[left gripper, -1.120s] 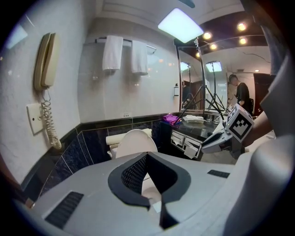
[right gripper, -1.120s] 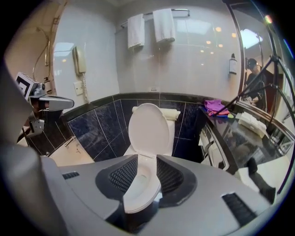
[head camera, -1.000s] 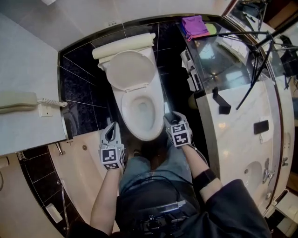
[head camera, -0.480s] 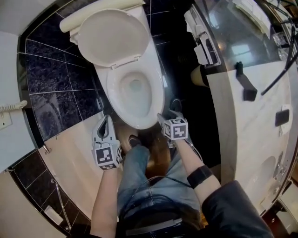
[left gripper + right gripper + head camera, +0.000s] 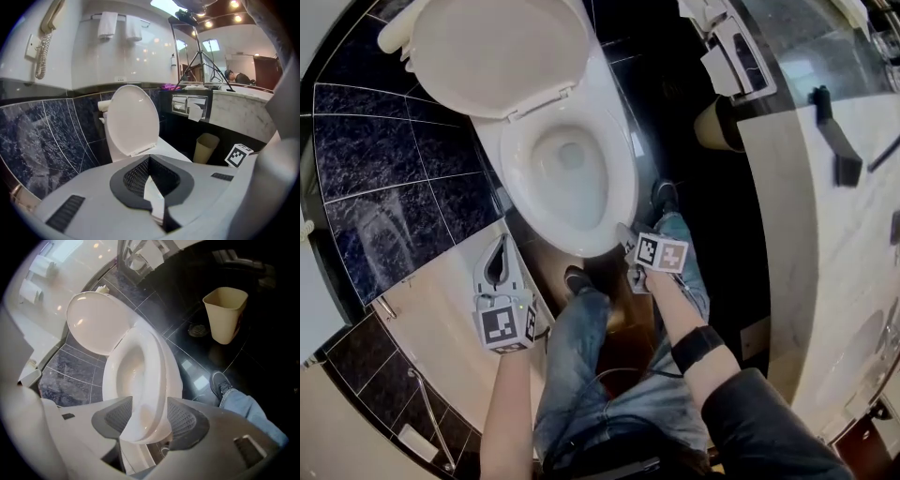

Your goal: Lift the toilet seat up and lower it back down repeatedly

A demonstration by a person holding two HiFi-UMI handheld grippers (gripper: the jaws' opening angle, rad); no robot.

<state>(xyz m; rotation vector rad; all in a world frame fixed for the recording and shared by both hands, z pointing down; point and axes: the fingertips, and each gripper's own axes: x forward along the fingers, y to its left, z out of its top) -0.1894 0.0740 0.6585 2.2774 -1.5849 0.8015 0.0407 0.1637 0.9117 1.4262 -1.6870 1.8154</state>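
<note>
Start of lift. Toilet seat (image 5: 621, 187) down on bowl (image 5: 567, 159), lid (image 5: 497, 47) up. Right gripper (image 5: 147, 417): jaws just opened wide, astride seat's front edge, no pinch yet. Left gripper (image 5: 500, 246): closed, empty, idle. Next: clamp, raise.

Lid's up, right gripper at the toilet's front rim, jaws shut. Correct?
Not shut. The right gripper has its jaws open; they have just been opening, with the front rim of the toilet between them, as the right gripper view shows. The lid is up.

It's a bathroom, hotel-like: a white toilet (image 5: 617, 164) against dark marble tiles (image 5: 384, 150), a wall phone (image 5: 47, 28), hanging towels (image 5: 119, 26) and a marble vanity (image 5: 825, 281).
</note>
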